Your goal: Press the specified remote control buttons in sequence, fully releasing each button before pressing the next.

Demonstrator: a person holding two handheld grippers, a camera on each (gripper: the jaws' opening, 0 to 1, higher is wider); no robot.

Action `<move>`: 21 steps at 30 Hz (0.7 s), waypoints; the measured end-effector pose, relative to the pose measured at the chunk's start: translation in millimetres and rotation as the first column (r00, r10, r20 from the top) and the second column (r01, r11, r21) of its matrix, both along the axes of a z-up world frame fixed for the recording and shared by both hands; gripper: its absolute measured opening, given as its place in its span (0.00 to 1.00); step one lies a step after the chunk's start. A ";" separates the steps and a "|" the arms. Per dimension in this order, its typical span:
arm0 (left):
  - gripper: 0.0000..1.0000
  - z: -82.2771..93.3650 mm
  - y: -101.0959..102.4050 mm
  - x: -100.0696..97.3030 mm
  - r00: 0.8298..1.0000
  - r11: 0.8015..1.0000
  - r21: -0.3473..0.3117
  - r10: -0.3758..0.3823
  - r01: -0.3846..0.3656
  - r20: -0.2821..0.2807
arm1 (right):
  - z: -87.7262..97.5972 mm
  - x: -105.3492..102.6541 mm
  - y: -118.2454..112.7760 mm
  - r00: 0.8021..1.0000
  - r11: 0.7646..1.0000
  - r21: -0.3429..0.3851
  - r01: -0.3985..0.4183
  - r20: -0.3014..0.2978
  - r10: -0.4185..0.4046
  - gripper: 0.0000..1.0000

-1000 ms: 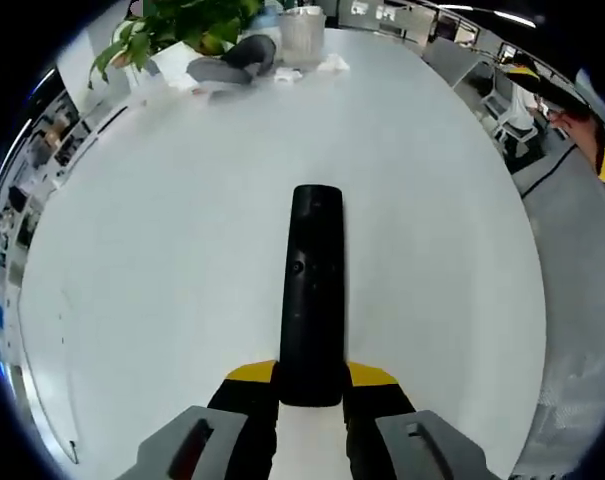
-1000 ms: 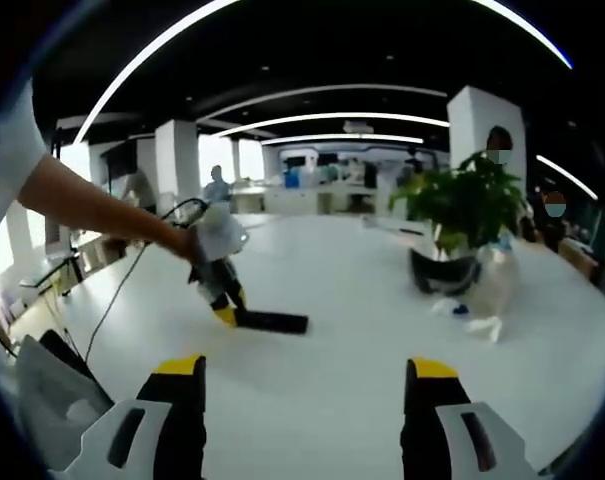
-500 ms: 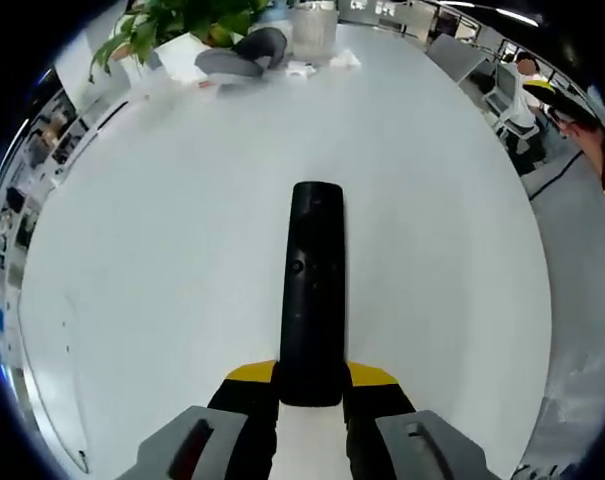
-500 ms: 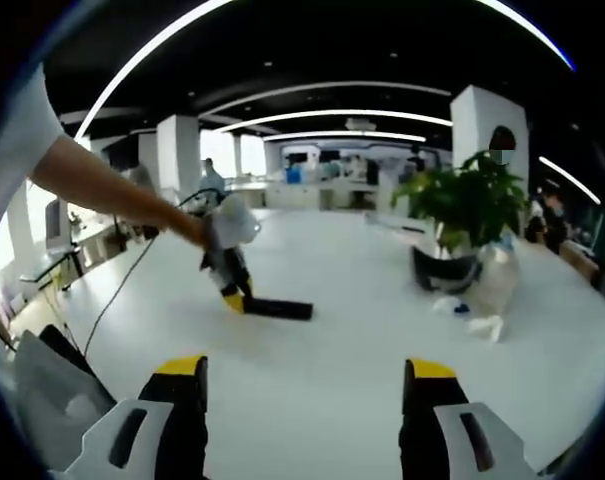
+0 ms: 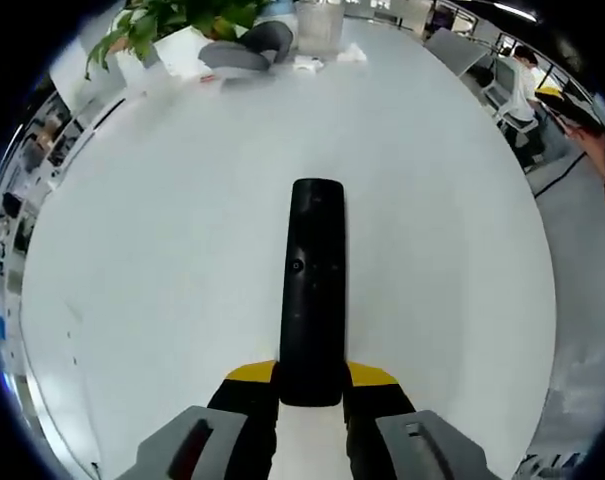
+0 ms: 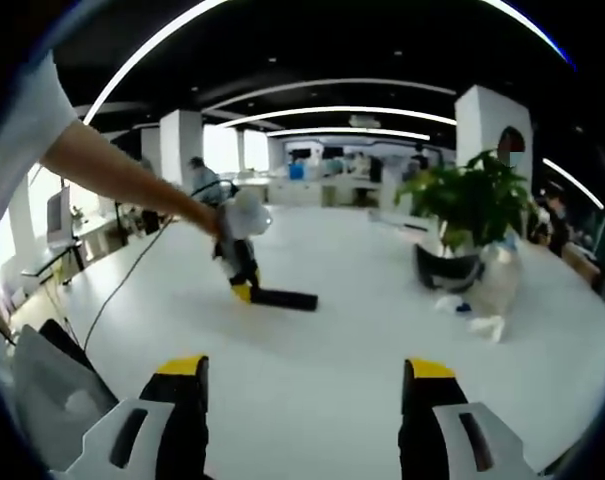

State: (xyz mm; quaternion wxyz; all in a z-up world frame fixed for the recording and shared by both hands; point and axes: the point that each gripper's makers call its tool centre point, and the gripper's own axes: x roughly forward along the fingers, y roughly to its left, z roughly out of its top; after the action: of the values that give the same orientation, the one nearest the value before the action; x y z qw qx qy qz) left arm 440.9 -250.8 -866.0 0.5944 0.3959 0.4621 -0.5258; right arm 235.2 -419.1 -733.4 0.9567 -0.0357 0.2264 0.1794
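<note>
Left gripper view: left tool (image 5: 310, 385) clamps unlabelled black remote (image 5: 312, 290); right tool (image 6: 300, 400) gapes

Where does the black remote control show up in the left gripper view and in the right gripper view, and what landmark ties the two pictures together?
Left gripper view: the remote control runs up the centre, its near end clamped between the left gripper jaws.
Right gripper view: the remote control lies left of centre on the white table, held at one end by the left gripper.
Shared landmark: the potted plant, top left in the left gripper view, at right in the right gripper view.
</note>
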 end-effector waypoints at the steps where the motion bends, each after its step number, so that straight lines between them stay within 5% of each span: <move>1: 0.24 0.3 -0.2 -0.6 1.000 1.000 0.003 0.000 0.000 0.002 | 0.0 0.1 -0.3 1.000 1.000 0.003 0.002 -0.001 -0.002 0.78; 6: 0.25 0.5 1.0 -1.0 1.000 1.000 0.002 0.012 -0.012 0.026 | 0.6 0.9 -1.1 1.000 1.000 0.007 0.006 0.001 -0.006 0.78; 9: 0.39 3.7 4.7 14.2 0.989 0.996 0.000 0.085 -0.086 0.117 | 1.9 1.1 -1.3 1.000 1.000 0.006 0.007 0.008 -0.007 0.78; 11: 0.38 2.4 5.4 7.9 0.989 0.992 -0.022 0.129 -0.127 0.076 | 2.4 1.3 -1.9 1.000 1.000 0.008 0.009 0.011 -0.009 0.78; 16: 0.54 6.3 14.8 23.2 0.955 0.967 -0.070 0.251 -0.243 0.158 | 4.5 2.7 -5.0 0.999 1.000 0.015 0.024 0.022 -0.024 0.81; 21: 0.66 7.4 24.1 28.3 0.908 0.924 -0.108 0.382 -0.368 0.174 | 5.2 2.6 -3.7 0.999 1.000 -0.002 0.016 0.031 -0.015 0.86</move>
State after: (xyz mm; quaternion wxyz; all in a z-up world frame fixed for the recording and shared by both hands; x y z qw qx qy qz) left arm 469.2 -226.6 -858.6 0.7399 0.3266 0.4507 -0.3778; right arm 237.8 -422.8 -728.2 0.9614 -0.0379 0.2121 0.1711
